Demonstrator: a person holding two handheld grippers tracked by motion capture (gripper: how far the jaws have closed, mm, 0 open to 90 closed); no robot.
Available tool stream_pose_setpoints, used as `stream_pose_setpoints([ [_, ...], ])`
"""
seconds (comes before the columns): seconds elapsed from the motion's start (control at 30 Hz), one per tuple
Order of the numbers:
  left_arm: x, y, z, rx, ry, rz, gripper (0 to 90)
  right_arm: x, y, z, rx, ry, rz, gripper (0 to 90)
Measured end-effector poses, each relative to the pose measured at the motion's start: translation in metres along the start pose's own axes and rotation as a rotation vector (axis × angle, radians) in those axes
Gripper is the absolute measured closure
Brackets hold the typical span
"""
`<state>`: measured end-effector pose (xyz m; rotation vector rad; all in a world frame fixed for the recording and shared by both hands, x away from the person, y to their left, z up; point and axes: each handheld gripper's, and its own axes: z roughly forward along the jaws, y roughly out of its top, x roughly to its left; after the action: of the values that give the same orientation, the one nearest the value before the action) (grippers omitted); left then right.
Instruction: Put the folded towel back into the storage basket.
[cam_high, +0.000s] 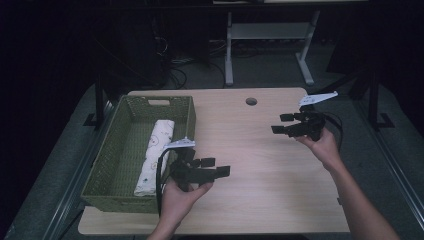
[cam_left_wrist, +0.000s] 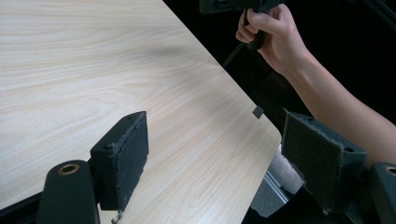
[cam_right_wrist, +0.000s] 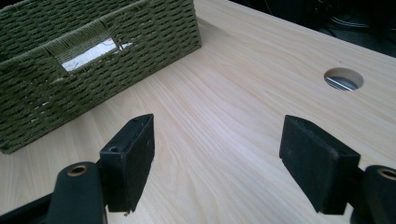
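Note:
A green woven basket (cam_high: 112, 165) stands on the left of the wooden table (cam_high: 260, 165), and a rolled white cloth (cam_high: 155, 157) lies inside it. My left gripper (cam_high: 216, 167) hovers just right of the basket near the front edge, open and empty, pointing right; its pads (cam_left_wrist: 133, 154) stand wide apart over bare wood. My right gripper (cam_high: 283, 123) is held above the table's right side, pointing left toward the basket (cam_right_wrist: 70, 70). It is open too, with nothing between its pads (cam_right_wrist: 135, 154).
A round cable hole (cam_high: 251, 101) sits near the table's far edge, also the hole (cam_right_wrist: 343, 78) in the right gripper view. Beyond the table a white desk frame (cam_high: 270, 40) stands on the dark floor. The other hand (cam_left_wrist: 273, 37) shows at the table's edge.

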<state>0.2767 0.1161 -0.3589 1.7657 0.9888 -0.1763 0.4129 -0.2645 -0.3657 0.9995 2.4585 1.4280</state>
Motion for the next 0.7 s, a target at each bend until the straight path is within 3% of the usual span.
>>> stream_pose_setpoints([
  [0.7,0.001,-0.001,0.028,0.013,0.007,0.003,22.6,-0.006,-0.047,-0.026,0.000,-0.045,0.047,23.6],
])
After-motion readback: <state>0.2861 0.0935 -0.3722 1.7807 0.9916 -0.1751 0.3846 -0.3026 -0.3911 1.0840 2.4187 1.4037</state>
